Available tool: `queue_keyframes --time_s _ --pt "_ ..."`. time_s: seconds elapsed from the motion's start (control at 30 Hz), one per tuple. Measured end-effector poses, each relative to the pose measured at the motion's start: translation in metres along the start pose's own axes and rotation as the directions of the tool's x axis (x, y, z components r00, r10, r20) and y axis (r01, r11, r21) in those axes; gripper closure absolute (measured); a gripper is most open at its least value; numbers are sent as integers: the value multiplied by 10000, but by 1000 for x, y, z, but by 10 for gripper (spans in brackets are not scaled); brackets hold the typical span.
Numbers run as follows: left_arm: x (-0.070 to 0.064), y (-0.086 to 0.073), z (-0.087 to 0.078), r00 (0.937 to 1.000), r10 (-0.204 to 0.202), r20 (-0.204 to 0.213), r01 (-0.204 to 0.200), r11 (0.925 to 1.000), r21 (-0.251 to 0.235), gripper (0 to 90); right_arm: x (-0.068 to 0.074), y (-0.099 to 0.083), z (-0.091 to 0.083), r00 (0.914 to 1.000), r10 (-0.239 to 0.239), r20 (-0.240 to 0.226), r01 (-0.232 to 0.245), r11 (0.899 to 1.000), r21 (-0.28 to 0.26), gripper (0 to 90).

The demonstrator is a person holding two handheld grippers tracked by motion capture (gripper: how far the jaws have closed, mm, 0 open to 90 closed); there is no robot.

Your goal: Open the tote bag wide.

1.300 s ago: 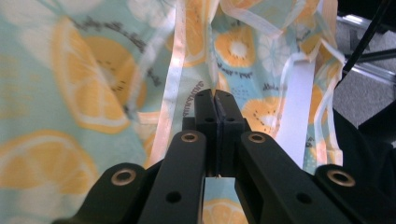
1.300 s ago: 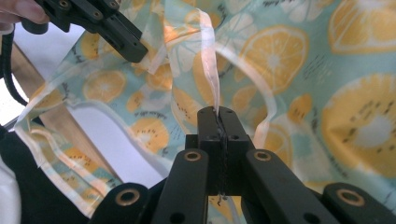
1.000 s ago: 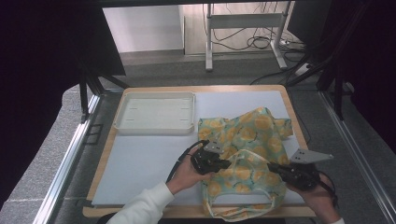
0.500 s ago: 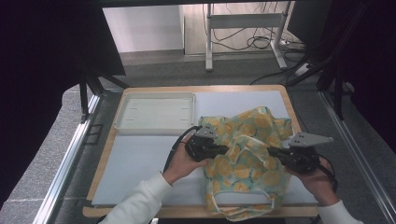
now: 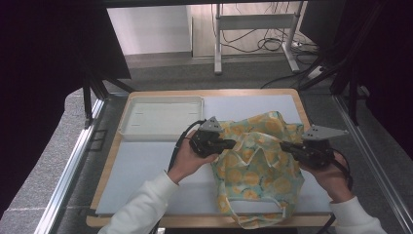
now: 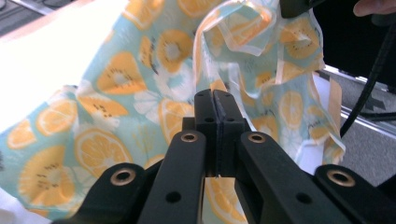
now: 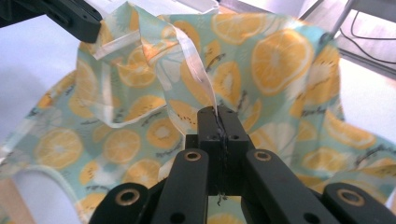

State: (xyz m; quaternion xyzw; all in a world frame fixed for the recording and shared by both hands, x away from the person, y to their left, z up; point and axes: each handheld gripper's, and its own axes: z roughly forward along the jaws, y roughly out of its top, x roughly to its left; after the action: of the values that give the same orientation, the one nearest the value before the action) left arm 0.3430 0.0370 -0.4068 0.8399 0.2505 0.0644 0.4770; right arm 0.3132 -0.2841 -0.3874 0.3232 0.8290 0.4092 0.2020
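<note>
Seen from the high view: a fruit-print cloth bag (image 5: 258,165), pale teal with orange slices, lying on the right half of the white mat (image 5: 146,180) of a wooden table (image 5: 113,161), its near edge hanging past the mat's front toward the table edge. Pinched on 2 sides: left gripper (image 5: 229,144) at the bag's left edge, right gripper (image 5: 285,146) at its right part. Both hands (image 5: 187,158) reaching in from the bottom in white sleeves, the right hand (image 5: 331,173) near the table's right edge. Behind the left gripper, a white tray (image 5: 160,117) on the far-left part of the mat, apart from the bag.

In the left gripper view: jaws pressed together with a thin fold of cloth (image 6: 116,93) running between them. In the right gripper view: jaws likewise closed tight on a pale strap or hem (image 7: 196,65) rising from their tips, the bag's printed fabric spread beyond.

Against 1 second ago: both grippers farther from the table's near edge and higher up the bag, the left one now close to the tray's near-right corner. Upper part of the bag drawn up into raised folds between the 2 grippers rather than lying flat. Tray unmoved.
</note>
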Motion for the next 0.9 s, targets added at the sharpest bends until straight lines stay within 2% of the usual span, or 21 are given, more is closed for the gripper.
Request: queue_keyframes --time_s 0.13,0.2,0.4,0.9 --pt "5 8 -2 9998 2 -186 -4 9999 -117 900 -8 10 2 9998 -81 202 81 10000 -41 888" --pt "7 14 -3 9991 170 -391 -172 9998 -50 900 -12 17 4 9995 -64 317 64 10000 -8 888" --pt "13 21 -3 9975 226 -669 -226 9997 3 900 -20 30 9 9984 -125 546 124 9999 22 888" --pt "25 36 -2 9958 7 -911 -45 9991 -413 900 -40 60 13 9910 -204 1323 232 9995 -192 888"
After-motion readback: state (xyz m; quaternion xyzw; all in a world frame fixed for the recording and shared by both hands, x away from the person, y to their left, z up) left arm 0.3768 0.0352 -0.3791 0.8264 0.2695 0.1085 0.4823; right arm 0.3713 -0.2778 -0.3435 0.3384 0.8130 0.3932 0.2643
